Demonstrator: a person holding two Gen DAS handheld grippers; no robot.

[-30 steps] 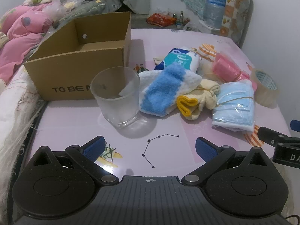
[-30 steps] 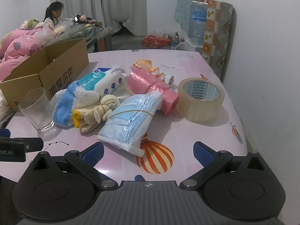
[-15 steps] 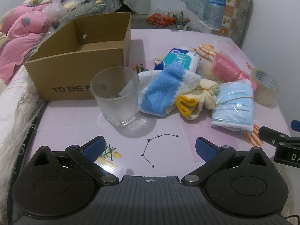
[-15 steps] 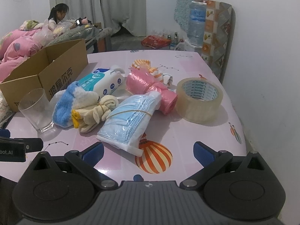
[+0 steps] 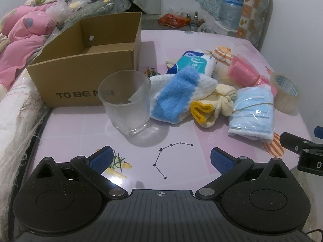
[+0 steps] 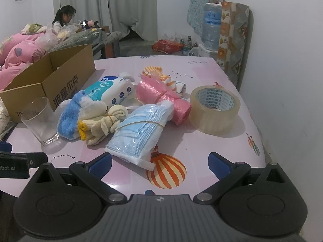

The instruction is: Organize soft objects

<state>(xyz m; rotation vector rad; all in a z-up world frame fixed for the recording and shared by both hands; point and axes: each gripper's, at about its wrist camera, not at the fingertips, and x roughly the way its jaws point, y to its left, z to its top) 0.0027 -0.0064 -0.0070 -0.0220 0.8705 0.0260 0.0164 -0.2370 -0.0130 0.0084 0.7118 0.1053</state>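
Both grippers hover low over the pink table (image 5: 84, 125), fingers spread apart and holding nothing: left gripper (image 5: 161, 158), right gripper (image 6: 159, 162). The soft items lie heaped mid-table: blue-and-white sock (image 5: 175, 94), cream gloves (image 5: 214, 104), bundled face masks (image 6: 139, 133). The cardboard box (image 5: 84, 80) stands open behind the glass (image 5: 127, 104).

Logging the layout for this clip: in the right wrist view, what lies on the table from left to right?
Cardboard box → glass → blue-and-white sock → cream gloves → face mask bundle → pink bag roll → tape roll.
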